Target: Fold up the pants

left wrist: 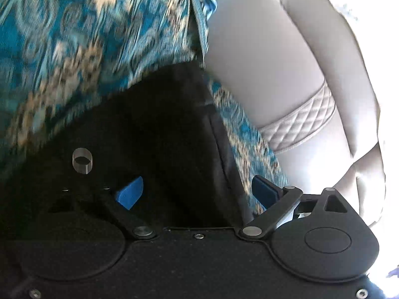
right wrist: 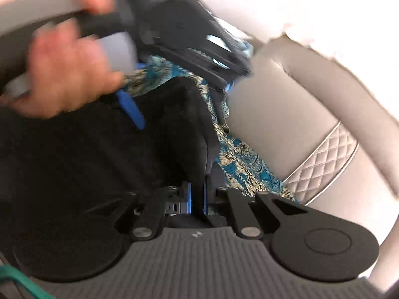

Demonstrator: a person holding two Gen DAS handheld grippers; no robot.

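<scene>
We clamp our right tool (right wrist: 197, 199) on a fold of the black pants (right wrist: 99, 162) lying on the patterned teal bedspread (left wrist: 74, 49); our left tool (left wrist: 197, 193) gapes above them.

Black pants on a loud teal cloth

The pants (left wrist: 159, 114) are plain black, the cloth (left wrist: 74, 44) under them is teal-blue with a tan and black ornamental print (blurry, so maybe paisley), the couch (left wrist: 261, 57) is pale beige with a diamond-quilted band (right wrist: 321, 159), and the gripper pads (left wrist: 129, 193) are bright blue.
</scene>
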